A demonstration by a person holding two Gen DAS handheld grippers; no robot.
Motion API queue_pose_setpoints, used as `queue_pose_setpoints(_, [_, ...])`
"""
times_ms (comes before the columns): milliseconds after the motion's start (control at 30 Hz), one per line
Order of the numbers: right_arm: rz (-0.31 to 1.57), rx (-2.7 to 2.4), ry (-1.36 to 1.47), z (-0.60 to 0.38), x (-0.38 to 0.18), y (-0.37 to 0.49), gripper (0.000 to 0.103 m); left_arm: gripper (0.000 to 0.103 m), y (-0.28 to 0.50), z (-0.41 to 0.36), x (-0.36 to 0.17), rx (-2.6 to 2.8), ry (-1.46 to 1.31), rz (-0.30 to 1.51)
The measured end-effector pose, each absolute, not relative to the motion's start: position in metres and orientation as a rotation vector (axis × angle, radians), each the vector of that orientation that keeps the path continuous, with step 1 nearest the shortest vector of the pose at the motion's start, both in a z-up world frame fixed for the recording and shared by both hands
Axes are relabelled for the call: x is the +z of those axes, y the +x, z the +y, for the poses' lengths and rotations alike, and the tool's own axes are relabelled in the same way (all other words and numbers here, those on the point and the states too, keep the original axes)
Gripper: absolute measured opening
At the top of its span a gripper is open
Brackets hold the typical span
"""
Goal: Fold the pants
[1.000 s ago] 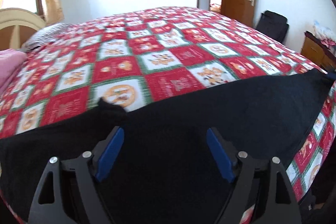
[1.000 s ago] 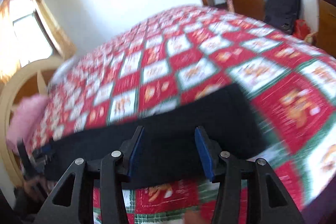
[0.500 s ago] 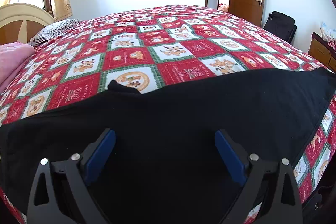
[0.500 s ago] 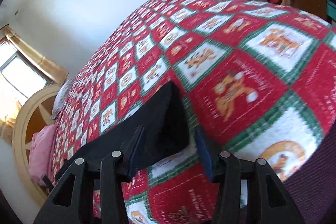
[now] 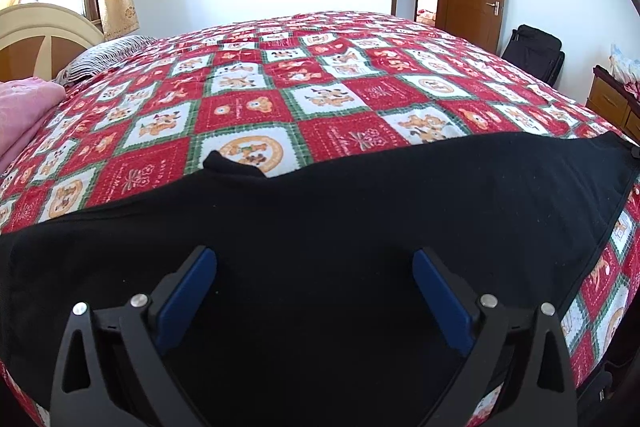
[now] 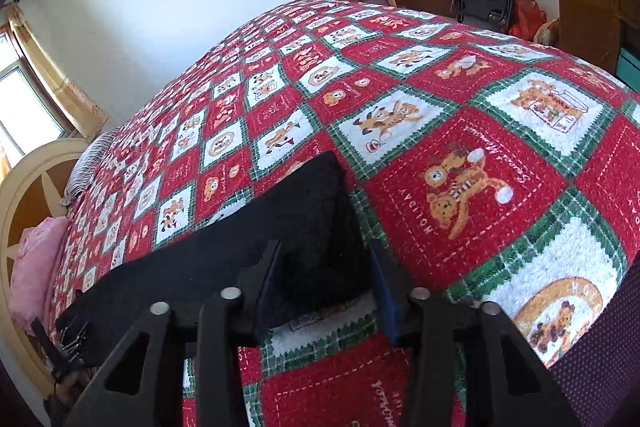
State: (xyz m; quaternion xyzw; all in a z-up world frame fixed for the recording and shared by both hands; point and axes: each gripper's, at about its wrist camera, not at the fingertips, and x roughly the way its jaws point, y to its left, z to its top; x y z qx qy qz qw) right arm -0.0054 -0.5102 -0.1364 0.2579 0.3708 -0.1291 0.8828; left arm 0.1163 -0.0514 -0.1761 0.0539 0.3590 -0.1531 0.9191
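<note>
Here, black pants (image 5: 360, 227) spread flat along near edge of red patchwork quilt (image 5: 280, 99). Left gripper (image 5: 315, 267) held wide apart above fabric. Right gripper (image 6: 326, 263) parted, pant-leg end framed between fingers, ungrasped.

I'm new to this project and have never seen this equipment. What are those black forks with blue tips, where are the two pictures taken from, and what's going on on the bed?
The forks are hand-held grippers: a person holds one in each hand, and a wide-angle camera on each looks forward along its two fingers. One picture is from the left gripper, the other from the right gripper.

A pair of black pants lies spread along the near edge of a bed covered by a red, white and green quilt.

The left gripper is wide open above the pants, holding nothing. The right gripper is open too, its blue pads either side of one end of the pants, not clamped.
</note>
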Motion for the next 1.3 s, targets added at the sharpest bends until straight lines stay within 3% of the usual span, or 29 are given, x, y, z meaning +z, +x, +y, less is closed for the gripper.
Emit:
queue_pose_setpoints(33, [0.769,-0.252,0.554,-0.512,-0.137,-0.007,0.017,0.101,0.116,-0.051,-0.176,-0.315,0.110,0.739])
queue_pose_setpoints(233, [0.705,-0.231,0.579,-0.507,-0.131,-0.010,0.015,0.101,0.115,-0.049,-0.172,-0.331,0.072,0.750])
queue_pose_setpoints(733, [0.593,-0.091,0.161,-0.353,-0.061,0.023,0.015,0.100,0.102,-0.057,-0.145,-0.460,0.004,0.710])
queue_pose_setpoints(1000, [0.661,0.055,0.038,-0.274,-0.090,0.055,0.015,0.099,0.108,-0.071,-0.149,-0.557,-0.053,0.759])
queue_pose_setpoints(1300, [0.793,0.154,-0.065,-0.215,-0.153,0.072,0.015,0.089,0.108,-0.108,-0.159,-0.661,0.015,0.819])
